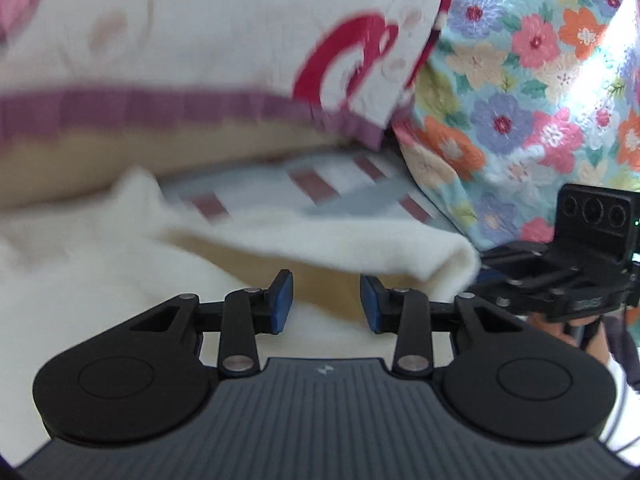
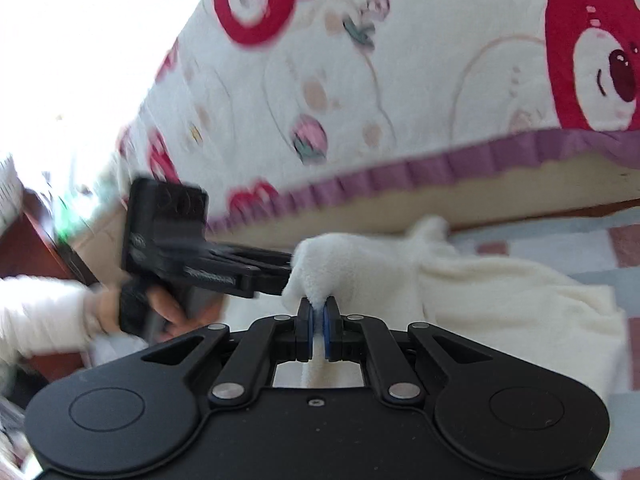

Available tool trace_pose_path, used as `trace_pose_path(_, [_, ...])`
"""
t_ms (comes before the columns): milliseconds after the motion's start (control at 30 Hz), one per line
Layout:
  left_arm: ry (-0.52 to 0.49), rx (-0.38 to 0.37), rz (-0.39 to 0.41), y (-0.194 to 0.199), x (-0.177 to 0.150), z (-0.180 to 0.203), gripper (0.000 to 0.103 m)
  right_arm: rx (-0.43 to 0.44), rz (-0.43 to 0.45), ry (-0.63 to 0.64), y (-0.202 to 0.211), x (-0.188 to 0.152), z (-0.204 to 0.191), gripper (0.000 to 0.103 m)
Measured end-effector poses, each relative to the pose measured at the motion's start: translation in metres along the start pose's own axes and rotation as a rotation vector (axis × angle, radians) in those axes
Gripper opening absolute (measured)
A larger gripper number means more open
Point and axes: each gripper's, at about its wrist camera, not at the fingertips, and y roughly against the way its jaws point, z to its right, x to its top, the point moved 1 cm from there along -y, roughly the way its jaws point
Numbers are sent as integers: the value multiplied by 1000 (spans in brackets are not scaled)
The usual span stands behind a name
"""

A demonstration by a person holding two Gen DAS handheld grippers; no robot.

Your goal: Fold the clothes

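Mid-fold: right claw (image 2: 319, 318) clamped on cream fleece garment (image 2: 460, 280) edge, left claw (image 1: 326, 304) apart at its 9 o'clock; next likely needs left regrasp.

Cream fleece garment (image 2: 480, 292); red-bear-printed white bedsheet (image 2: 400, 80), purple trim.

Your left gripper (image 1: 326, 302) is matt black plastic with dull silver metal pivot pins and blue rubbery pads (image 1: 285, 300); its grey housing is finely ribbed. The cream garment (image 1: 320, 244) is thick, fluffy fleece, soft and napped. You can see the bedcover (image 2: 400, 92) is quilted printed cloth with a pleated purple trim. The floral cloth (image 1: 520, 92) looks textured and matt.
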Motion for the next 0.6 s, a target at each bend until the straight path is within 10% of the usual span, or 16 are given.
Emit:
trace_pose_path(200, [-227, 107, -88, -22, -43, 40, 34, -344, -150, -131, -28, -4, 35, 19])
trace_pose_path(600, [-31, -39, 15, -24, -26, 46, 34, -307, -176, -144, -37, -2, 32, 24])
